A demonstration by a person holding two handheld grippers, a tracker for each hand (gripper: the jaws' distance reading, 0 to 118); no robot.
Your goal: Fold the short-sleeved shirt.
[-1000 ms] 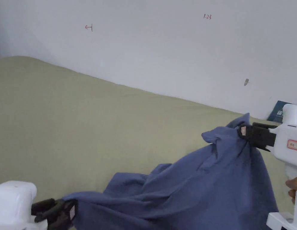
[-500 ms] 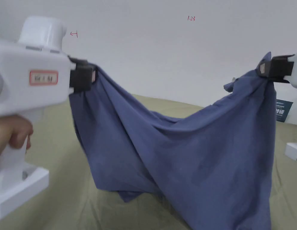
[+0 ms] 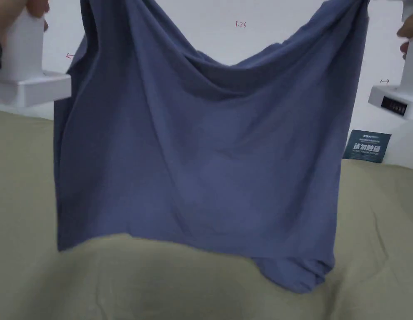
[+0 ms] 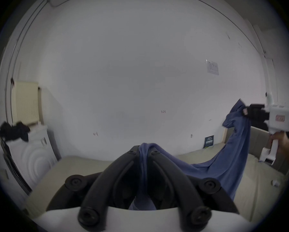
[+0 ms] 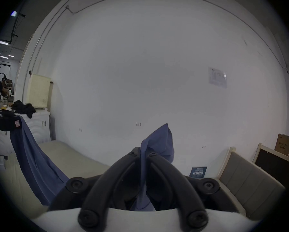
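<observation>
The blue shirt (image 3: 201,166) hangs in the air in the middle of the head view. It is spread wide, like a curtain, and sags in the middle at the top. Its bottom right corner rests on the green bed (image 3: 159,283), low in the frame. The rest hangs free.

In the left gripper view, the left hand-held gripper (image 4: 144,152) sits at the bottom middle. Its two black jaws are closed tight on a bunched bit of the shirt (image 4: 224,165). In the right gripper view, the right hand-held gripper (image 5: 144,152) is at the bottom middle too. Its jaws are also pinched on the cloth, and a blue tip of the shirt (image 5: 160,140) pokes up past them.

No fold is made yet. The shirt is only lifted and opened out. I think it must next be laid flat on the bed. Then the sides and sleeves need folding in, and the shirt needs folding in half. Nearly all the work is left.
</observation>
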